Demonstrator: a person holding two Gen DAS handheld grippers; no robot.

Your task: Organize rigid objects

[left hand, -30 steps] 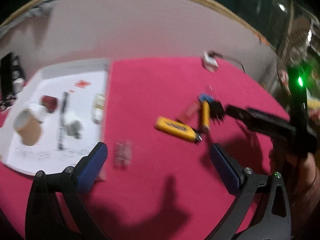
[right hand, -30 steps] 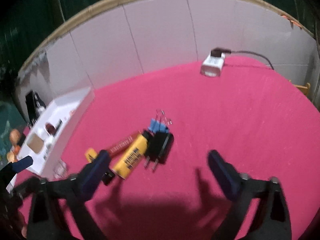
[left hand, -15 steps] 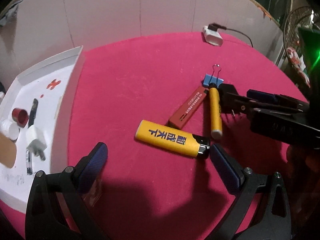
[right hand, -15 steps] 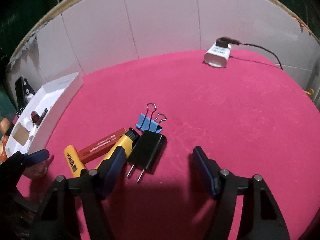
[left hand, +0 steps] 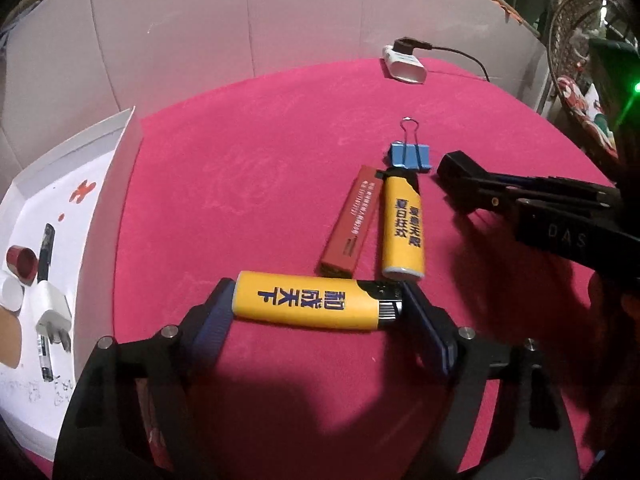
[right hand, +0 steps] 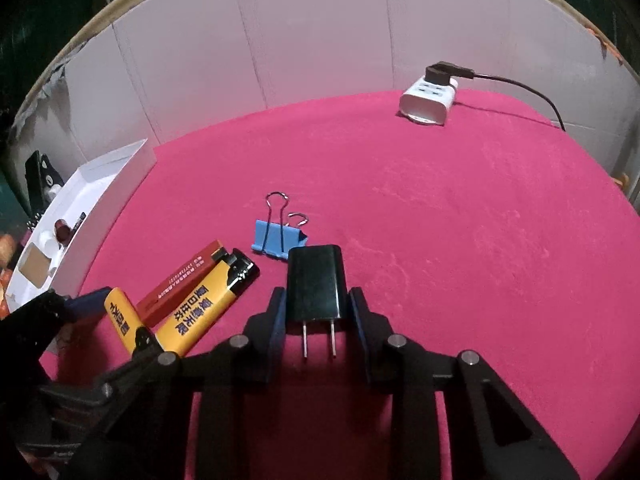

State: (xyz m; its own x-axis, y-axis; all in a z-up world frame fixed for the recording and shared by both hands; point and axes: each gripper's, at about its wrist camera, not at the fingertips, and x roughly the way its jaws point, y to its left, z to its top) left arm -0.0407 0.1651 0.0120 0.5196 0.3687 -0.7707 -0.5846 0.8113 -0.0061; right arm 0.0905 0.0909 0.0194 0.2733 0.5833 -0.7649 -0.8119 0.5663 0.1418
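L gripper (left hand: 316, 312) has just been closing; its blue pads now sit against both ends of a yellow lighter (left hand: 316, 306) lying crosswise on the red cloth (left hand: 260, 160), so it's clamped lengthwise on it. R gripper (right hand: 318, 312) has also just been closing, jaws now narrow, pads pressed on the two flanks of a black USB charger plug (right hand: 316, 288), its two prongs pointing back toward the camera.

In the L wrist view, at 1 o'clock from the held lighter: a second yellow lighter (left hand: 402, 232) and, touching it on its left, a red lighter (left hand: 354, 224), both running roughly 12–6. Blue binder clip (left hand: 410, 156) at 12 o'clock of that pair, just beside their far ends. In the R wrist view the clip (right hand: 276, 238) lies at 10 o'clock from the plug, almost touching it.

White cardboard tray (left hand: 128, 152) at 9 o'clock, w/ one wall toward the lighters. Inside: white plug adapter (left hand: 52, 312), dark red cap (left hand: 22, 262), white cap (left hand: 10, 294), black pen-like stick (left hand: 46, 252), a brown cardboard piece (left hand: 8, 340) at the edge of view; red marks are printed on the tray floor.

White power strip (right hand: 428, 102) w/ a black cable plugged in, at 1 o'clock at the far rim of the cloth, well apart from the rest.
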